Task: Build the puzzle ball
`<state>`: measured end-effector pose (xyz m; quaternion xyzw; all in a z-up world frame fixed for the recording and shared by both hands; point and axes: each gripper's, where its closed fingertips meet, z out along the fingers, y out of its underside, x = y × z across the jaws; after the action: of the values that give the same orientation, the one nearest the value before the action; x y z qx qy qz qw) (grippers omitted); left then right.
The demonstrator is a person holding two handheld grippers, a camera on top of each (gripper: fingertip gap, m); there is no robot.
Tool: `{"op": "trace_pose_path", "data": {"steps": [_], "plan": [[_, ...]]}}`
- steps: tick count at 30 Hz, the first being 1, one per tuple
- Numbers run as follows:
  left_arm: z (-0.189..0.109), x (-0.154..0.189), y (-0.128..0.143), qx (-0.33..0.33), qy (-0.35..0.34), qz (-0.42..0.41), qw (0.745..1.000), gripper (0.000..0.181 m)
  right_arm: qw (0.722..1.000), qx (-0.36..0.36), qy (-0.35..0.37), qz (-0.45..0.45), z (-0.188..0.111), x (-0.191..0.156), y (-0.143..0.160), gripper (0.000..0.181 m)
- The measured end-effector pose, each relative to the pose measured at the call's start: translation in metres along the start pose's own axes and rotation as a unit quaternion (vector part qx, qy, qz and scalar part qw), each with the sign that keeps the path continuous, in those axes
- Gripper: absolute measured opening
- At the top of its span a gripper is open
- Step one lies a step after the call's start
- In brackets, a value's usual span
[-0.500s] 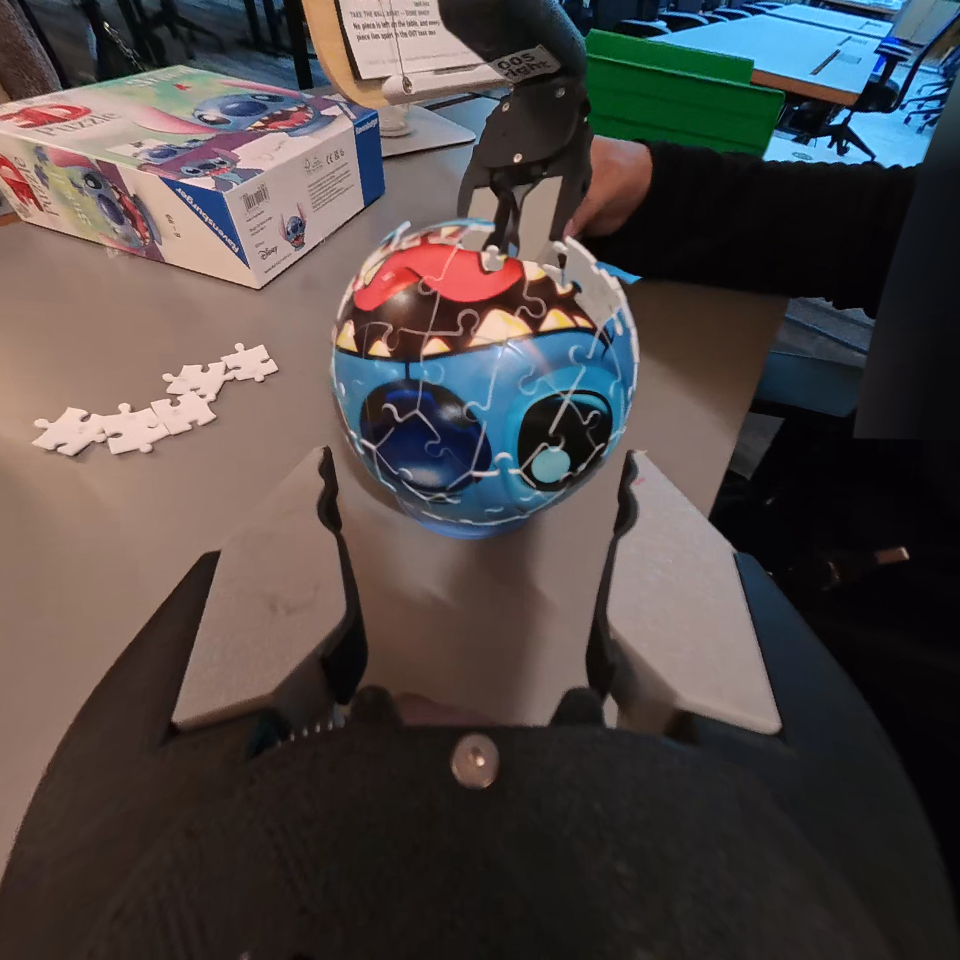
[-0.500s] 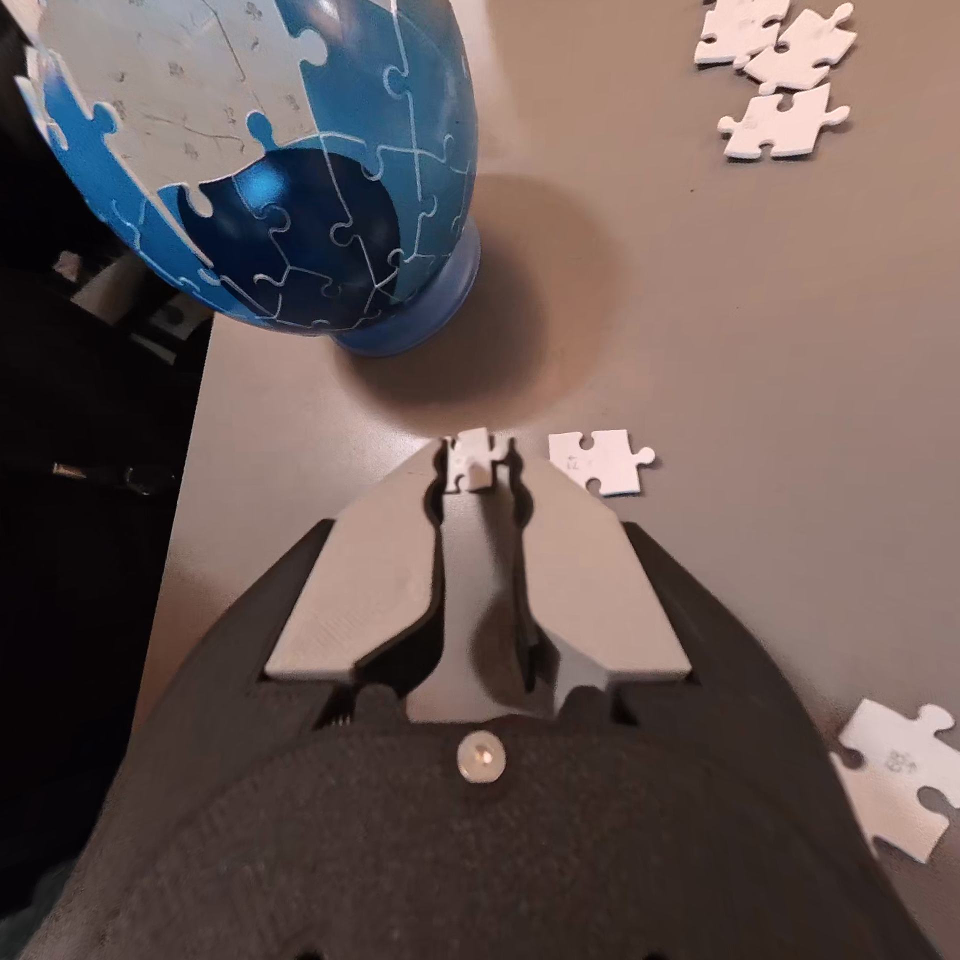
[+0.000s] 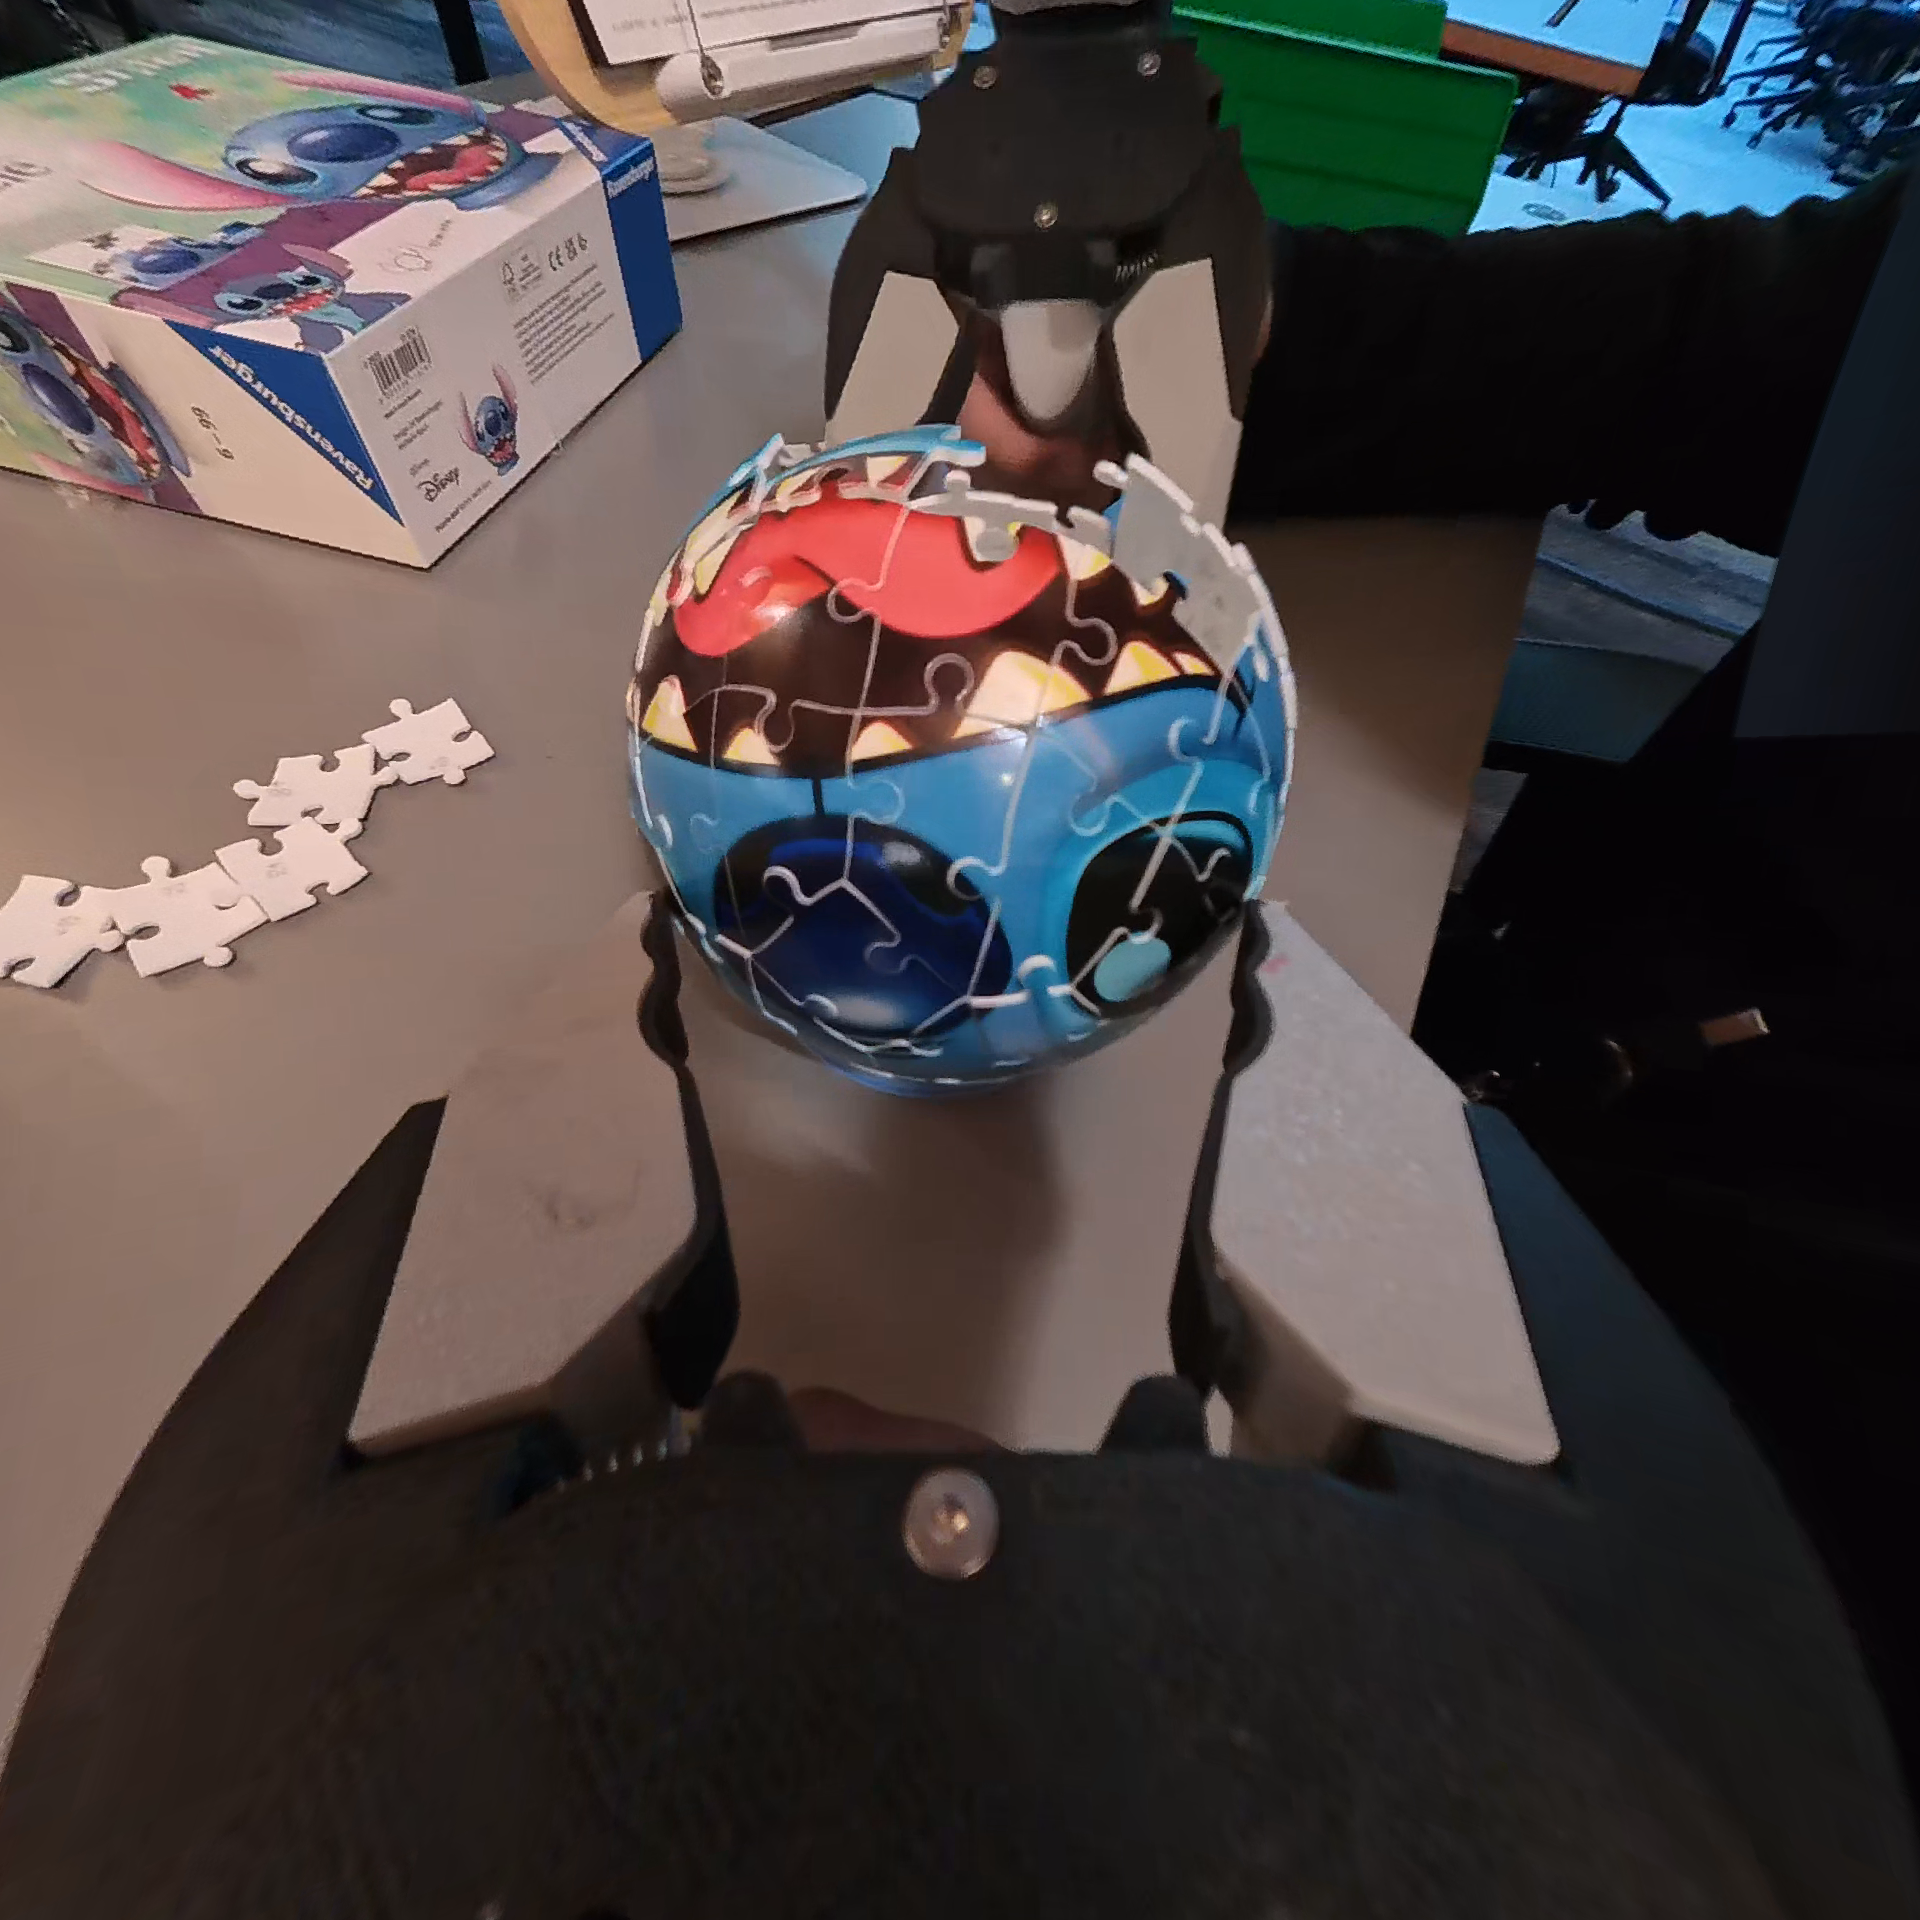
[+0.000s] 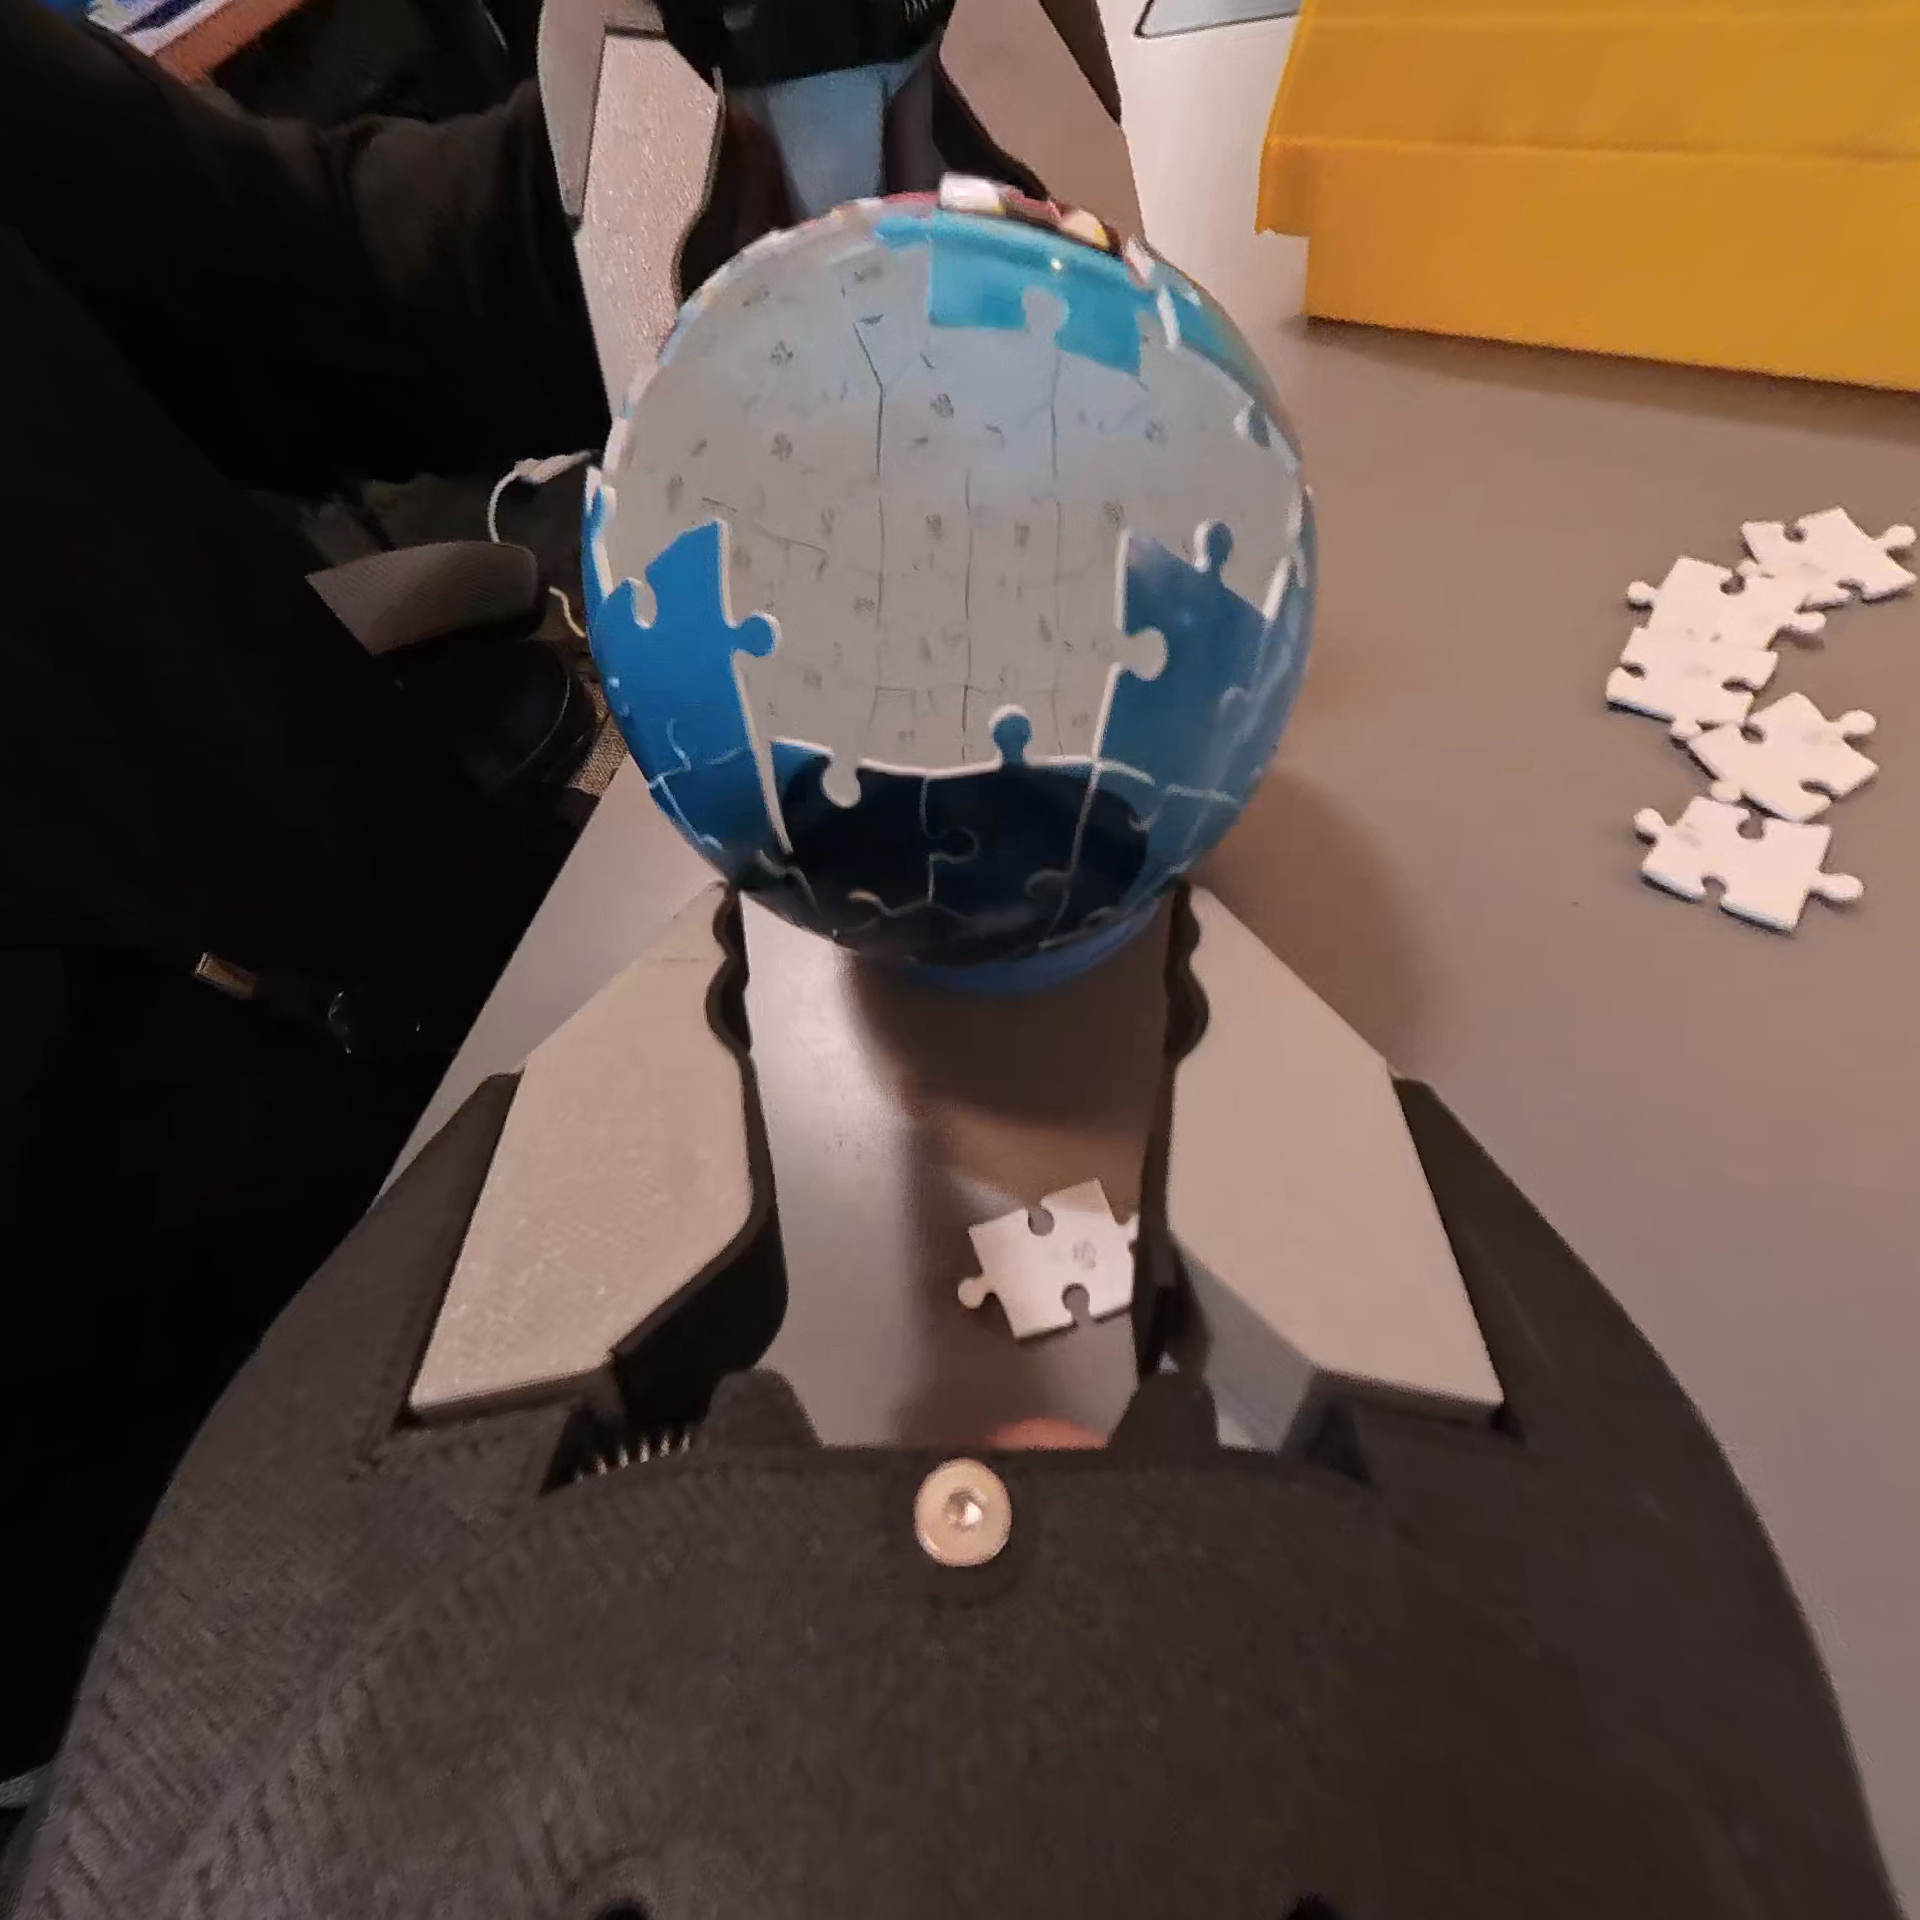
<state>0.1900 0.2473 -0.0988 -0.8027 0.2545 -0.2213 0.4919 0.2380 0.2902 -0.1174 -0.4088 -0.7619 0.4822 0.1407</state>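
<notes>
Nearest me, my left gripper (image 3: 953, 925) is spread wide and empty. It has closed in on the ball (image 3: 956, 748), so its tips now flank the lower sides at 9 and 3 o'clock; I can't tell whether they touch.

My right gripper (image 4: 954, 914) is the big change. Half a second ago it was pinched on a small white piece, pointing down at the table (image 3: 312, 1091). Now its jaws are parted with nothing between them, and it faces the ball's open back from the far side. One loose piece (image 4: 1049, 1273) lies white side up on the table between its fingers, against the right one at 5 o'clock.

The ball stands on its blue base near the table edge, dead centre in both views. The printed front is nearly whole: eyes low, teeth and red tongue above. The back is still a wide gap showing the grey insides of the front pieces. Pale bits sit along the rim at 12 o'clock. I judge the piece I carried went in there, though I can't pick it out for sure.

So one placement looks done, and both grippers are free. My left is placed to steady the ball, and the piece by my right is the obvious next pick.

Further out, more white pieces (image 3: 239, 873) wait at 9 o'clock of the ball. Beyond them is the puzzle box (image 3: 312, 312) at 10 o'clock, with a green bin (image 3: 1351, 125) at 1 o'clock.
</notes>
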Motion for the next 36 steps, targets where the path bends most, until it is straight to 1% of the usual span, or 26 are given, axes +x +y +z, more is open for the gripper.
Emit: {"op": "trace_pose_path", "data": {"steps": [1,6,12,14,17,21,23,25,26,28,30,32,36], "plan": [[0.0,0.0,0.0,0.001,-0.006,0.006,1.0,0.105,1.0,-0.004,0.001,-0.008,0.002,0.0,-0.001,0.082],[-0.003,0.0,0.004,0.009,-0.058,0.09,0.994,0.105,0.995,-0.01,0.046,-0.094,0.003,0.003,-0.004,0.083],[-0.003,-0.001,0.011,0.012,-0.12,0.169,0.978,0.105,0.973,-0.007,0.107,-0.203,0.0,0.003,-0.012,0.081],[-0.004,0.0,0.011,0.017,-0.126,0.168,0.978,0.105,0.969,-0.013,0.118,-0.218,0.001,0.004,-0.009,0.08],[-0.005,0.001,0.011,0.021,-0.122,0.158,0.98,0.103,0.97,-0.015,0.115,-0.213,-0.002,0.005,-0.006,0.074],[-0.011,0.004,0.013,0.03,-0.11,0.147,0.982,0.099,0.973,0.003,0.12,-0.195,-0.022,0.011,-0.012,0.072],[-0.016,0.006,0.012,0.041,-0.103,0.137,0.984,0.099,0.972,0.015,0.136,-0.193,-0.036,0.015,-0.023,0.066],[-0.022,0.008,0.009,0.056,-0.095,0.129,0.986,0.098,0.967,0.032,0.153,-0.2,-0.047,0.012,-0.041,0.064],[-0.024,0.01,0.007,0.062,-0.091,0.126,0.986,0.097,0.964,0.038,0.163,-0.206,-0.05,0.01,-0.051,0.06],[-0.028,0.011,0.002,0.073,-0.083,0.122,0.986,0.097,0.959,0.04,0.174,-0.222,-0.048,0.002,-0.068,0.059],[-0.031,0.013,-0.005,0.086,-0.072,0.117,0.987,0.097,0.95,0.031,0.188,-0.247,-0.04,-0.004,-0.079,0.058],[-0.035,0.018,-0.015,0.105,-0.054,0.109,0.987,0.097,0.936,0.003,0.207,-0.285,-0.031,-0.005,-0.082,0.056],[-0.044,0.026,-0.032,0.125,-0.026,0.106,0.986,0.097,0.886,-0.071,0.254,-0.381,-0.016,0.002,-0.08,0.051]]}}
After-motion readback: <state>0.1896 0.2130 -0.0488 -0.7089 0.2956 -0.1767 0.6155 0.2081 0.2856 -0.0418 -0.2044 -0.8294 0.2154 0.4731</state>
